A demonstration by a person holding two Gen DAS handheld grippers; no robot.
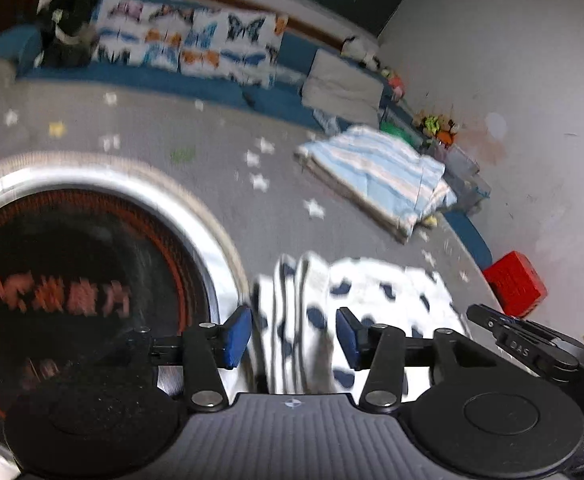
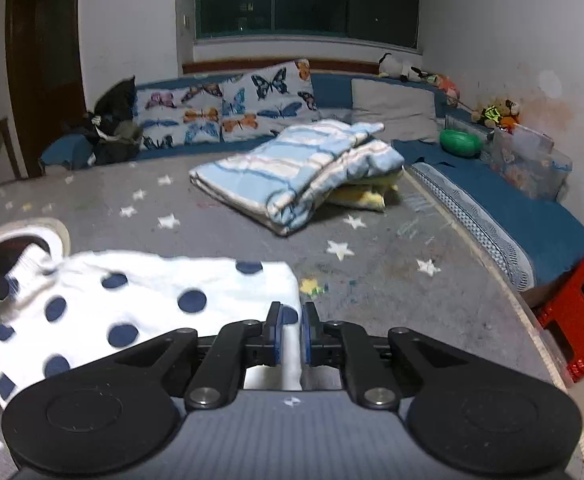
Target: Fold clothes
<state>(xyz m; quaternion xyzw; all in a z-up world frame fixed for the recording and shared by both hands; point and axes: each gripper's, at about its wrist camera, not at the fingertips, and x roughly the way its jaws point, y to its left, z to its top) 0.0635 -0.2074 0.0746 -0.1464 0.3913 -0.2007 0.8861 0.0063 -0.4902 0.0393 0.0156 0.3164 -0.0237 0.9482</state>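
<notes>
On grey mat | right gripper point(image 2: 291, 338) pinches dotted cloth point(image 2: 152, 300) | left gripper point(image 1: 294, 340) parted around it

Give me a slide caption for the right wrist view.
Right gripper pinches the polka-dot cloth edge over the star-patterned mat.

The left black two-finger gripper point(image 1: 294, 338) has blue rectangular pads point(image 1: 236, 336) on matte black linkage bars pinned by round silver screws. Behind them sit two black round discs and a grey ribbed housing bearing a small white cross-circle mark at 12 o'clock. The right black two-finger gripper point(image 2: 291, 338) is built alike, with blue-edged pads point(image 2: 277, 336); white lettering marks its black arm.
</notes>
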